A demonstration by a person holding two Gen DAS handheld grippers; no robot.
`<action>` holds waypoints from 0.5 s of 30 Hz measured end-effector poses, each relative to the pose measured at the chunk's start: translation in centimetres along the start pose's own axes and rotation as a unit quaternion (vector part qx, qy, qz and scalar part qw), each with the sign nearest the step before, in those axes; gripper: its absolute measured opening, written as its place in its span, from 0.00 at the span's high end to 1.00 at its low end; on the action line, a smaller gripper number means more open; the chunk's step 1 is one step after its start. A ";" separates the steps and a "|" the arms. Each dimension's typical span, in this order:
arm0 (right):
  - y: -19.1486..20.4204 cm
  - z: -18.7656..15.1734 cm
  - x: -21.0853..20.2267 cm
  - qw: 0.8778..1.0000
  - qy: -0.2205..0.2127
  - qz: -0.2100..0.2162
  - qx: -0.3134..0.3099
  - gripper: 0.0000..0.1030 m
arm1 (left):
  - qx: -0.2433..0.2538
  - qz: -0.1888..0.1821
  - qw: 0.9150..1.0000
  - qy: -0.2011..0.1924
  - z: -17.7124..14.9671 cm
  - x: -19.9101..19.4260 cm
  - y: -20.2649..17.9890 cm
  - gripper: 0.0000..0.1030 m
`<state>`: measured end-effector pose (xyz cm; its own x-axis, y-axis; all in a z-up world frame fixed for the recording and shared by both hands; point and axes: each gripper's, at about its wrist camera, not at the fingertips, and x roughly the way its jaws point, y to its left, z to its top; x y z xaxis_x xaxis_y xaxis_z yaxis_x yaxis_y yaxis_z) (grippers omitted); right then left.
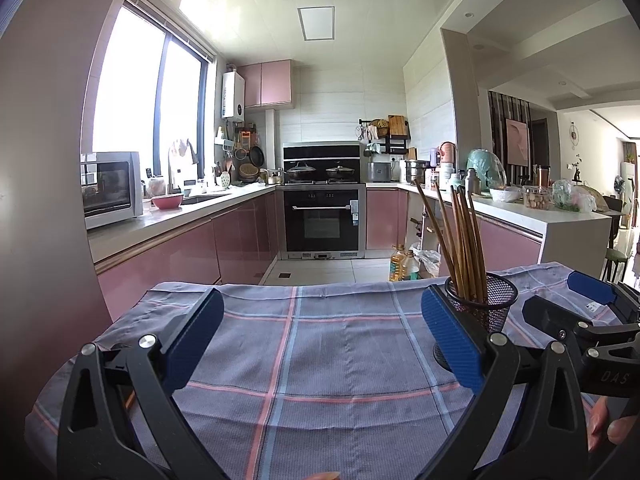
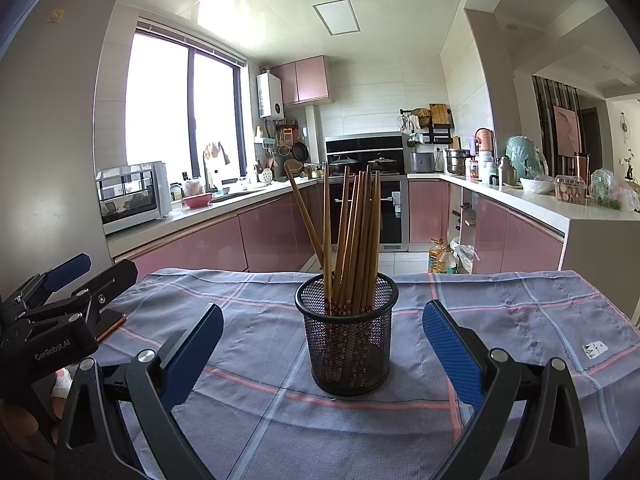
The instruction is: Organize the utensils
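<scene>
Blue pads of my right gripper (image 2: 323, 344) sit spread wide on either side of the black mesh cup (image 2: 346, 334), not touching it. Wooden chopsticks (image 2: 352, 236) stand bunched inside the cup, 1 leaning off to the left. That cup stands upright on the checked cloth (image 2: 500, 312). My left gripper (image 1: 320, 340) is likewise released, holding nothing, with the cup just beyond its right finger.

A checked cloth (image 2: 500, 320) covers the near counter. Far left stand a microwave (image 1: 112, 188) and a pink bowl (image 1: 167, 201); an oven (image 1: 324, 222) is far centre, oil bottles (image 1: 404, 266) on the floor right.
</scene>
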<state>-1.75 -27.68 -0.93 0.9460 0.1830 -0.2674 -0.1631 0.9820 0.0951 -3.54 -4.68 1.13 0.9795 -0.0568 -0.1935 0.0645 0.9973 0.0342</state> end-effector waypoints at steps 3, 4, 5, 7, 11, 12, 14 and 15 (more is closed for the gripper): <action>0.0 0.0 0.1 1.000 -0.002 -0.001 -0.003 0.06 | -0.001 0.004 1.000 -0.008 0.0 0.0 0.1 0.05; 0.0 -0.1 0.2 1.000 -0.002 -0.001 -0.003 0.06 | -0.001 0.003 1.000 -0.009 0.0 0.1 0.1 0.05; 0.0 -0.1 0.2 1.000 -0.002 -0.001 -0.002 0.06 | -0.001 0.003 1.000 -0.010 0.0 0.1 0.1 0.05; 0.0 -0.1 0.3 1.000 -0.002 -0.001 -0.002 0.06 | -0.001 0.004 1.000 -0.013 -0.1 0.1 0.1 0.05; 0.0 -0.1 0.2 1.000 -0.005 0.000 0.000 0.06 | 0.001 0.005 1.000 -0.017 -0.2 0.1 0.0 0.05; 0.1 0.0 0.3 1.000 -0.005 0.000 0.000 0.06 | 0.002 0.004 1.000 -0.017 -0.2 0.2 0.0 0.05; 0.1 0.0 0.2 1.000 -0.005 -0.001 -0.001 0.06 | 0.004 0.006 1.000 -0.018 -0.3 0.1 -0.2 0.05; 0.2 0.0 0.2 1.000 -0.006 -0.001 -0.001 0.06 | 0.004 0.005 1.000 -0.019 -0.3 0.1 -0.2 0.05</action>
<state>-1.59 -27.46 -1.02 0.9493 0.1814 -0.2566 -0.1624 0.9823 0.0937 -3.53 -4.88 0.83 0.9865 -0.0483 -0.1562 0.0559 0.9974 0.0445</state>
